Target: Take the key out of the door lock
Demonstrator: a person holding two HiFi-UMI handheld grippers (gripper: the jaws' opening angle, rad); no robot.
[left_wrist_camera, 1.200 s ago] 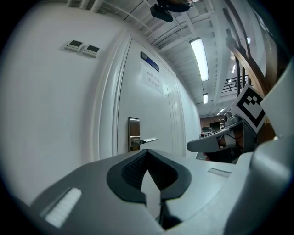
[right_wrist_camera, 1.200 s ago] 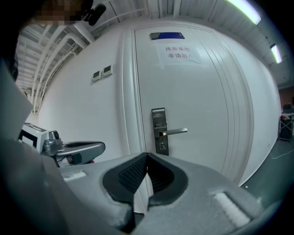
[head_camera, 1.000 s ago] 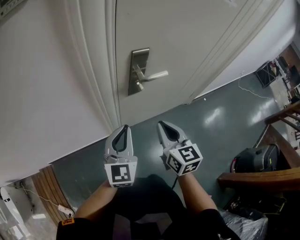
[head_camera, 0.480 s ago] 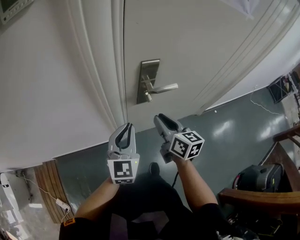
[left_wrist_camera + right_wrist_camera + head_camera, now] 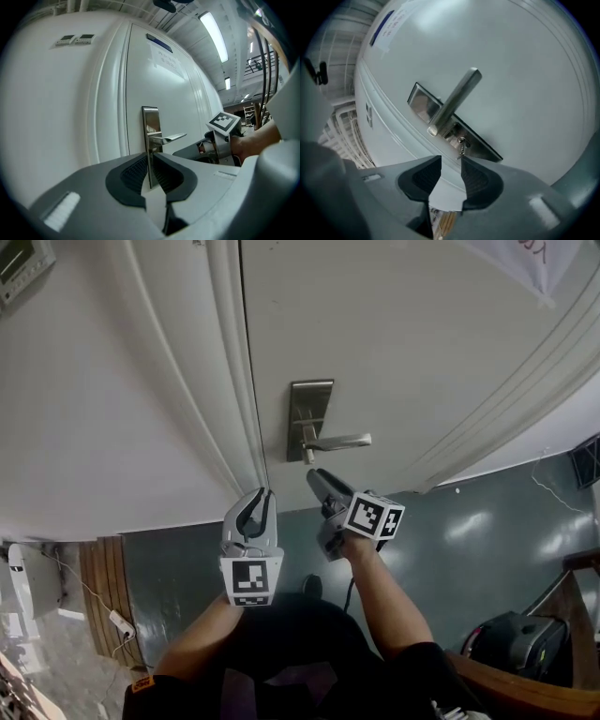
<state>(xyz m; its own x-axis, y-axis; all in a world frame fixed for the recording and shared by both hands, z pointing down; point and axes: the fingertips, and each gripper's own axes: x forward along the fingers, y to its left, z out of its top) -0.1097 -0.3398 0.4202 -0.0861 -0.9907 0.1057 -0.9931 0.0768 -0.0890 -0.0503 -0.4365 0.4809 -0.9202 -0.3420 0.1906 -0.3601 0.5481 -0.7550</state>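
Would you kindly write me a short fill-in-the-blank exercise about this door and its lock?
The key sits in the lock plate just ____ the lever handle. The door is painted ____. In the head view, the handle's free end points toward the picture's ____ edge.
Missing words: below; white; right.

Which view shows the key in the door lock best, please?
The right gripper view: the key sits sharp by the lever. The head view shows a speck; the left gripper view doesn't show it.

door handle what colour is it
Silver metal; the door handle shows best in the right gripper view.
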